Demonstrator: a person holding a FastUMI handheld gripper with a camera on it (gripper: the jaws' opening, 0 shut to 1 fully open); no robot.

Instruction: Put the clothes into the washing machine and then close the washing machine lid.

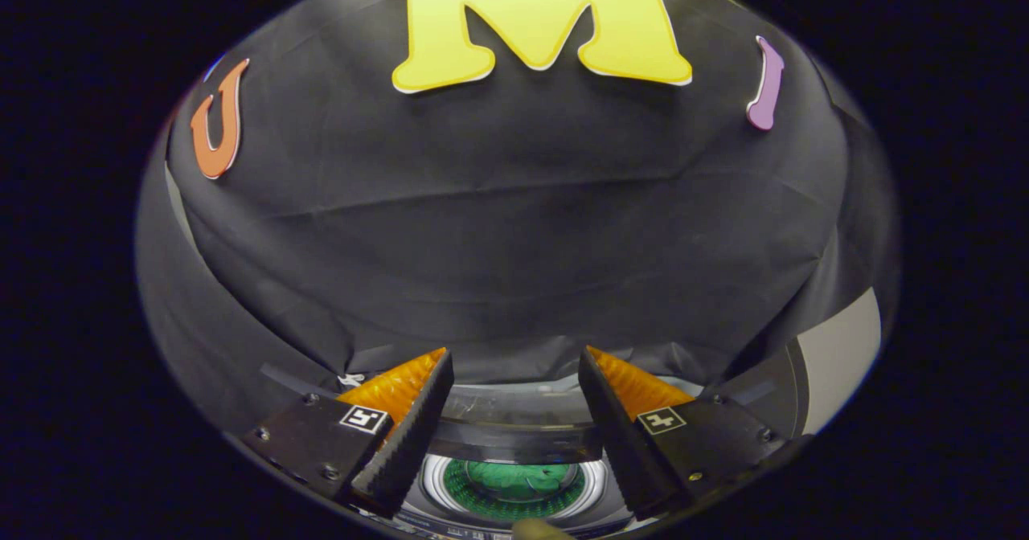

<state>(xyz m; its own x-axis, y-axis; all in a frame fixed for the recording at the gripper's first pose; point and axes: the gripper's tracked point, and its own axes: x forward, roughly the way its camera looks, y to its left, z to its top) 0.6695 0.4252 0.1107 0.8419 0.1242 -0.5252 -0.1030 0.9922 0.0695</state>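
Observation:
My gripper (pixel 514 355) is open, and nothing sits between its fingers. Below and between the fingers lies the top of a washing machine (pixel 514 411) with its round drum opening (pixel 514 484) ringed in light metal. A green garment (pixel 518 480) lies inside the drum. A dark band (pixel 514 443) crosses just beyond the opening; I cannot tell whether it is the lid. A small tan shape (pixel 540 530) shows at the near rim of the machine, too cut off to identify.
The booth's black cloth wall (pixel 514 227) hangs close behind the machine and wraps round both sides. A pale grey panel (pixel 840 355) shows past the cloth to the right of the right finger.

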